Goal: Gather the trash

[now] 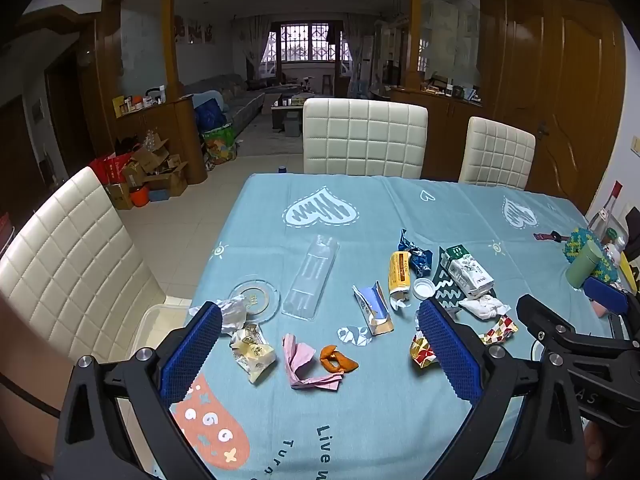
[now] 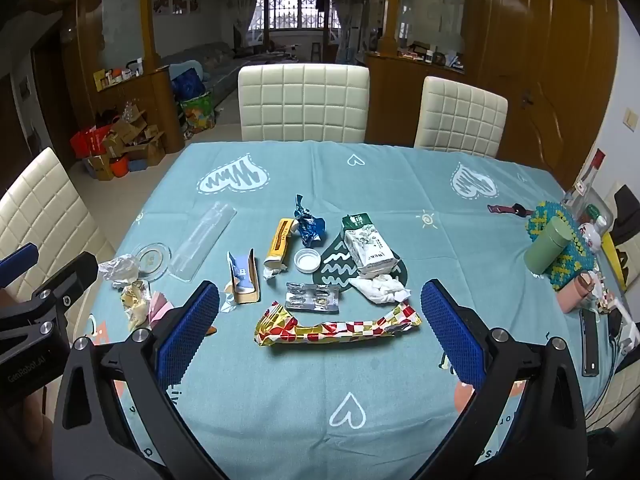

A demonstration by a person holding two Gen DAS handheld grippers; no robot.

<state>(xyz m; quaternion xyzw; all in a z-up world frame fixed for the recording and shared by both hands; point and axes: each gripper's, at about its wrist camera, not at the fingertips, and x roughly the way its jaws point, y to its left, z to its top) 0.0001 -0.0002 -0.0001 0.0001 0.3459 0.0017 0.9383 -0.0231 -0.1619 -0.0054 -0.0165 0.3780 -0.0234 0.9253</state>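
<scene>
Trash lies scattered on the blue tablecloth [image 2: 360,368]. My left gripper [image 1: 320,344] is open and empty, above a pink paper [image 1: 306,364] and an orange peel [image 1: 336,358], with a cream wrapper [image 1: 252,350] to its left. My right gripper [image 2: 320,320] is open and empty, straddling a long red-gold checkered wrapper [image 2: 340,330]. Beyond that lie a clear blister pack [image 2: 314,298], a white crumpled tissue [image 2: 380,290], a white cap [image 2: 307,260], a yellow box [image 2: 280,242], a blue foil [image 2: 308,226], a green-white packet [image 2: 368,248] and a torn blue carton [image 2: 242,276].
A clear plastic tray [image 1: 310,278] and a glass saucer [image 1: 256,296] lie at the left. A green canister [image 2: 546,246], beaded mat [image 2: 568,256], bottles and a phone [image 2: 590,344] crowd the right edge. White chairs [image 2: 304,102] stand around the table. A white bin [image 1: 156,320] sits beside the table's left edge.
</scene>
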